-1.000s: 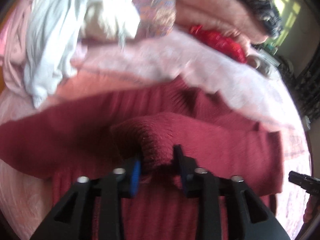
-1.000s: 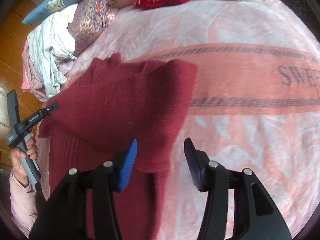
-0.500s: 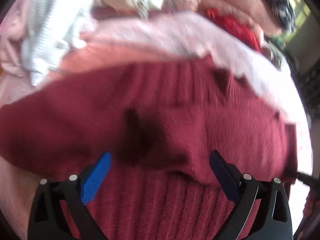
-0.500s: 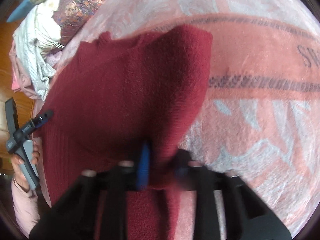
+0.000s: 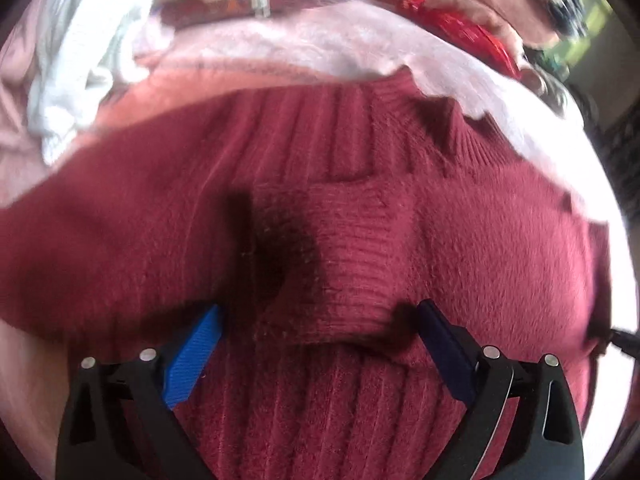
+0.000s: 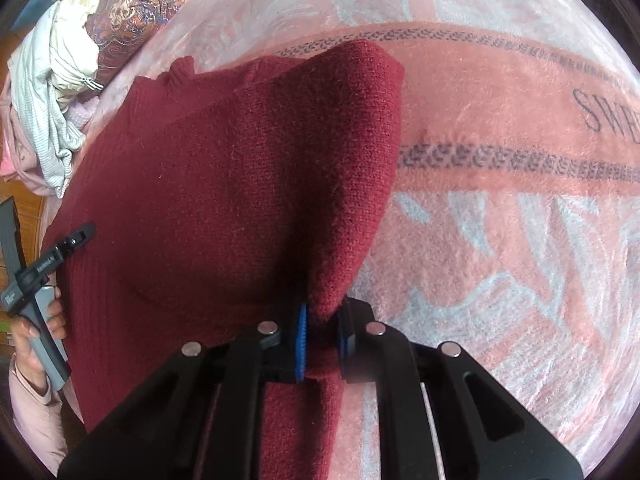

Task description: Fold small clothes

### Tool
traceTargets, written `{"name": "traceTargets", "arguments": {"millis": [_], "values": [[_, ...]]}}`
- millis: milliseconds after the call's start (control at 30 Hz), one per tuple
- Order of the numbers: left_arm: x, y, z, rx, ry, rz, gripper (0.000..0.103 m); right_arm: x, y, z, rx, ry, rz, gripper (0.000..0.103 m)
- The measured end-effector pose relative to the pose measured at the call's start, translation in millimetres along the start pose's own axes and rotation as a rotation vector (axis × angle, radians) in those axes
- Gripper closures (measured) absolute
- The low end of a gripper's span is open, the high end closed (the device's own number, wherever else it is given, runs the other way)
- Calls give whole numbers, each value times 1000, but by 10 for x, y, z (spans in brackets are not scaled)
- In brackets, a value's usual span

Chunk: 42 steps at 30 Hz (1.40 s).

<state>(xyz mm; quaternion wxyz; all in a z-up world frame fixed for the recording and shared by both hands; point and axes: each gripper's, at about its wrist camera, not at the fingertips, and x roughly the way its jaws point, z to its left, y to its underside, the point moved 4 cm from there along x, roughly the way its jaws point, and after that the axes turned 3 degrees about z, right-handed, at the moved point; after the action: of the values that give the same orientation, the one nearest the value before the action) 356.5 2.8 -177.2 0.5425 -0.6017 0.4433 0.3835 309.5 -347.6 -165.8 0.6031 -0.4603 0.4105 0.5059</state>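
A dark red knit sweater (image 6: 208, 184) lies on a pink blanket (image 6: 500, 240) and fills the left wrist view (image 5: 480, 240). My right gripper (image 6: 322, 344) is shut on a folded edge of the sweater, which rises from the jaws as a raised fold. My left gripper (image 5: 320, 344) is open wide just above the sweater, with a ribbed cuff (image 5: 352, 272) lying between its fingers. The left gripper also shows at the left edge of the right wrist view (image 6: 76, 236), held in a hand.
A heap of white and pale pink clothes (image 6: 52, 92) and a patterned cloth (image 6: 136, 8) lie at the blanket's far left. A red item (image 5: 460, 28) and more bedding lie beyond the sweater. The blanket stretches to the right of the sweater.
My left gripper let go of the ribbed cuff and opened wide. My right gripper closed on the sweater's folded edge and lifted it into a fold.
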Motion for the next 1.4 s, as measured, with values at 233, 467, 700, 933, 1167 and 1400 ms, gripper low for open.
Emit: {"name": "traceTargets", "arguments": {"millis": [233, 467, 700, 933, 1167, 1400], "values": [[-345, -34, 410, -130, 132, 20, 6, -563, 22, 247, -28, 124, -127, 68], [-687, -34, 1272, -167, -3, -18, 4, -502, -70, 1125, -141, 16, -95, 64], [-800, 168, 2632, -346, -156, -20, 4, 88, -244, 1913, -185, -33, -14, 60], [-572, 319, 3401, -489, -183, 2, 4, 321, -305, 2234, -214, 5, -6, 58], [-396, 276, 3522, -516, -140, -2, 4, 513, -340, 2311, -225, 28, 4, 52], [-452, 251, 3608, -532, -133, -59, 66, 521, -323, 2321, -241, 24, -9, 50]]}}
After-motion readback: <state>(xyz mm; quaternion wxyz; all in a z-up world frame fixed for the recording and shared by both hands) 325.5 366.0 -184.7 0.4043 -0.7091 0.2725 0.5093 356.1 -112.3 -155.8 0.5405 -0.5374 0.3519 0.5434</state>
